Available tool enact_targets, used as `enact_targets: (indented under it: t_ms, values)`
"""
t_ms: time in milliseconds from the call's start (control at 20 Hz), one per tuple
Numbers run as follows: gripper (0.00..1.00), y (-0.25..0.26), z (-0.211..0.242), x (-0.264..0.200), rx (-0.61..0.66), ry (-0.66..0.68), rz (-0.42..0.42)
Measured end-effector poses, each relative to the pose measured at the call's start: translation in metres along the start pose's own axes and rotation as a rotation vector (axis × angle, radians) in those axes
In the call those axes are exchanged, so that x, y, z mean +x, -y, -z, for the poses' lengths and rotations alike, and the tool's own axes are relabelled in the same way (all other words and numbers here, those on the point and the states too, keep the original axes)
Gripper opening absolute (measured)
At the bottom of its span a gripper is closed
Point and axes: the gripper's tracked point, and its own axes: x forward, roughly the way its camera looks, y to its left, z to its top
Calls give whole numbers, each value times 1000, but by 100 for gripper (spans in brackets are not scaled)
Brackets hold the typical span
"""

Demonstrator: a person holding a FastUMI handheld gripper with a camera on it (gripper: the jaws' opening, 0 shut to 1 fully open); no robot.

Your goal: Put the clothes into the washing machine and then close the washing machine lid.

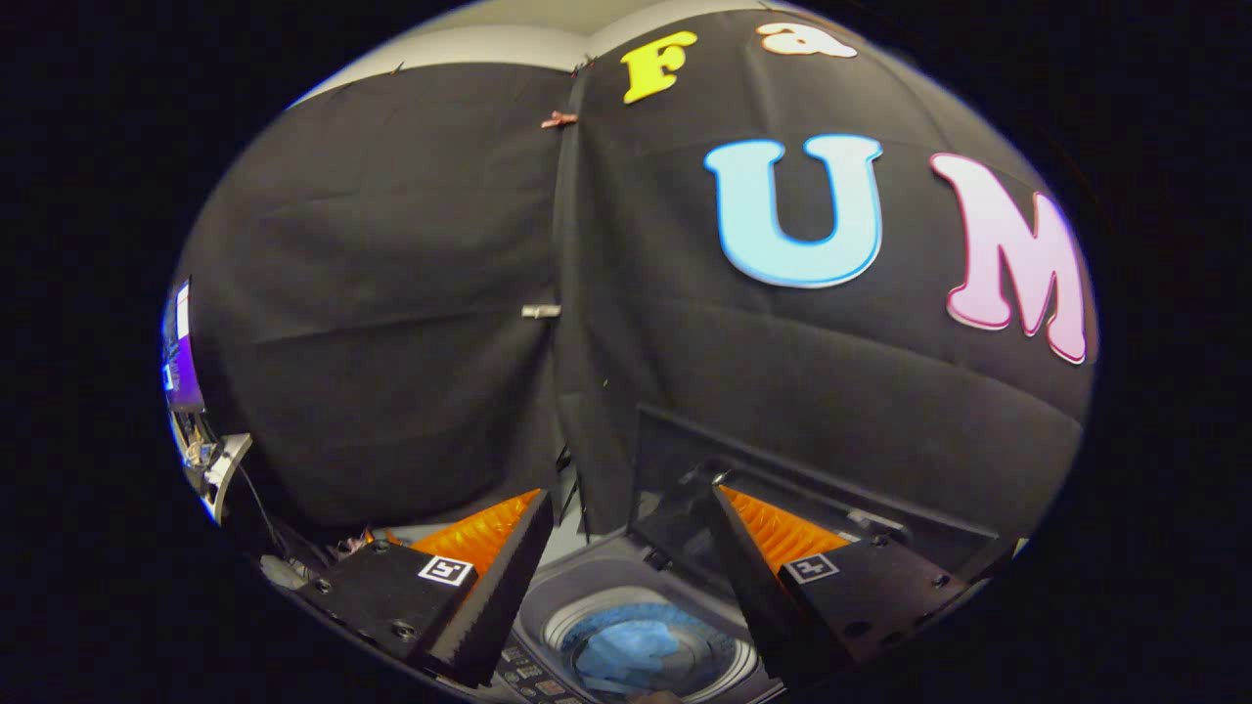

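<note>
My gripper (626,548) is open, its two black fingers with orange backs spread wide and nothing between them. Below and between the fingers stands a grey top-loading washing machine (606,577). Blue clothes (626,650) lie inside its round drum. The dark lid (773,479) stands raised at the back of the machine, just behind my right finger (748,567). A control panel (528,675) with small buttons runs along the machine's near side, by my left finger (499,587).
Black cloth walls close in behind and on both sides of the machine. A lit screen (179,352) and some white equipment with cables (220,469) stand off to the left, beyond the left finger.
</note>
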Motion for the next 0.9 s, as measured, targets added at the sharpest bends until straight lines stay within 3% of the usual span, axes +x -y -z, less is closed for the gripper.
enact_targets:
  t_ms: [500, 650, 900]
  values:
    - [98, 140, -30, 0, 157, 124, 409]
    - [98, 167, -12, 0, 182, 58, 493]
    - [98, 213, 23, 3, 325, -55, 572]
